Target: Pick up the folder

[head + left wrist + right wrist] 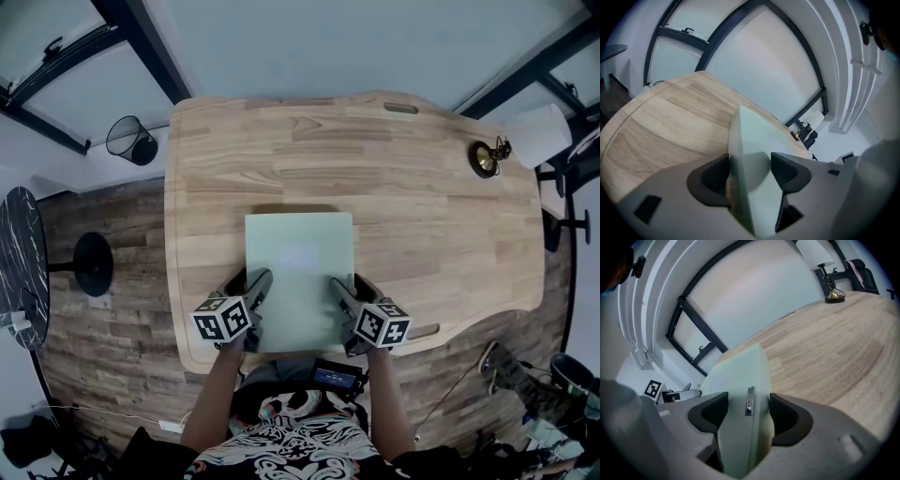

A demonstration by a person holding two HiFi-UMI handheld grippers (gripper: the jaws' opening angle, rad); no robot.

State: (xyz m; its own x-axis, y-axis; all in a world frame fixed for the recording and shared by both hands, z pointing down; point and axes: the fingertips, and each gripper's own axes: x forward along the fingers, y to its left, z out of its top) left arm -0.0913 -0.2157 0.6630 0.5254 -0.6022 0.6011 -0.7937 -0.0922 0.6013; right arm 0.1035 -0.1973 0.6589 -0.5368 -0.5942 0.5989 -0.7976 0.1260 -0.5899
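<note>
A pale green folder (298, 272) is over the near middle of the wooden table (422, 206), with a thin shadow along its far edge. My left gripper (255, 286) is shut on the folder's near left edge. My right gripper (345, 289) is shut on its near right edge. In the left gripper view the folder (750, 140) runs edge-on between the dark pads of the left gripper (750, 171). In the right gripper view the folder (740, 376), with a small dark clasp (750, 401), fills the gap of the right gripper (745, 411).
A brass lamp (485, 157) with a white shade (539, 136) stands at the table's far right. A wire waste basket (131, 141) and a round black stand (94, 264) are on the floor to the left. A slot (400, 109) cuts the table's far edge.
</note>
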